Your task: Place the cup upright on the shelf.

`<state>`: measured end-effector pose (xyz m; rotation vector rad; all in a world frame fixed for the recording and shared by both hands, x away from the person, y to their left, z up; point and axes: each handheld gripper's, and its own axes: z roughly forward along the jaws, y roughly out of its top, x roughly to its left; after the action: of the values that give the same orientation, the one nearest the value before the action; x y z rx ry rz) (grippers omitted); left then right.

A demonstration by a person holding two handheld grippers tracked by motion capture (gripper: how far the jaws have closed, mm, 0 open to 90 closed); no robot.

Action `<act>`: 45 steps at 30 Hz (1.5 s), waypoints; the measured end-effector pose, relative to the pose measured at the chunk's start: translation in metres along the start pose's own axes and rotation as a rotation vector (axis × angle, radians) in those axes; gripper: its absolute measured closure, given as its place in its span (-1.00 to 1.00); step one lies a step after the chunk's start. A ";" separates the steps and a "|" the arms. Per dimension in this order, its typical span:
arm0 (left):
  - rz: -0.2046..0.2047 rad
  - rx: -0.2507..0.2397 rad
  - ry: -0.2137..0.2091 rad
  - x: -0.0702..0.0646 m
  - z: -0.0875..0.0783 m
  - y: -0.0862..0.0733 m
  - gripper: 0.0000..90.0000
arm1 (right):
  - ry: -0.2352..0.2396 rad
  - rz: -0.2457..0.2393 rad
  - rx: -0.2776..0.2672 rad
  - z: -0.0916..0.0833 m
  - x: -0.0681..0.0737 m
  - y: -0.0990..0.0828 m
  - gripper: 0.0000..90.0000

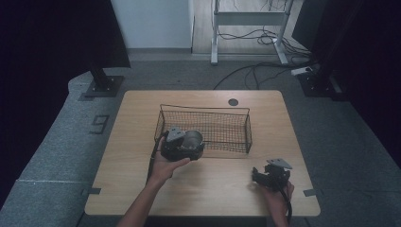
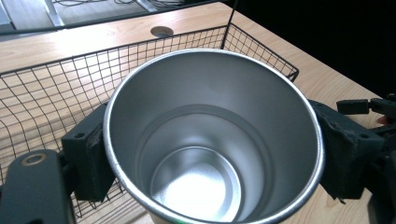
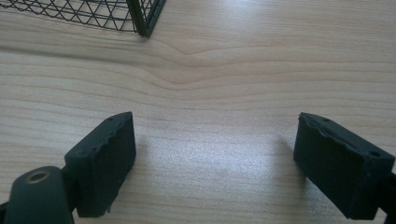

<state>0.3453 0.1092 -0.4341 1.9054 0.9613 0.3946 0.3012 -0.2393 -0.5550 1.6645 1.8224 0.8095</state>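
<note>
A steel cup with an open mouth sits between the jaws of my left gripper, at the front left corner of the black wire basket. In the left gripper view the cup is upright and empty, and both black pads press on its sides, with the basket mesh behind it. My right gripper rests low over the bare wood near the table's front right, jaws wide apart with nothing between them.
The wooden table has a round cable hole at its back edge. A corner of the basket lies just ahead of the right gripper. Desk legs and cables stand on the floor beyond the table.
</note>
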 end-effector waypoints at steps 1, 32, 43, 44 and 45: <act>0.003 0.001 0.000 0.000 0.000 0.001 -0.67 | 0.000 0.000 0.000 0.000 0.000 0.000 -0.72; 0.000 -0.005 0.008 0.008 0.004 0.024 -0.67 | 0.000 0.001 0.000 0.000 0.000 0.000 -0.72; 0.000 0.001 0.017 0.014 0.006 0.035 -0.67 | 0.000 -0.001 -0.001 0.000 0.000 0.000 -0.71; -0.003 0.003 0.016 0.015 0.006 0.036 -0.67 | 0.000 -0.001 -0.001 0.000 0.000 0.000 -0.71; -0.005 0.006 0.014 0.015 0.007 0.036 -0.67 | 0.000 -0.001 -0.001 0.000 0.000 0.000 -0.71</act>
<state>0.3759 0.1073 -0.4089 1.9075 0.9775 0.4033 0.3013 -0.2394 -0.5551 1.6633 1.8218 0.8096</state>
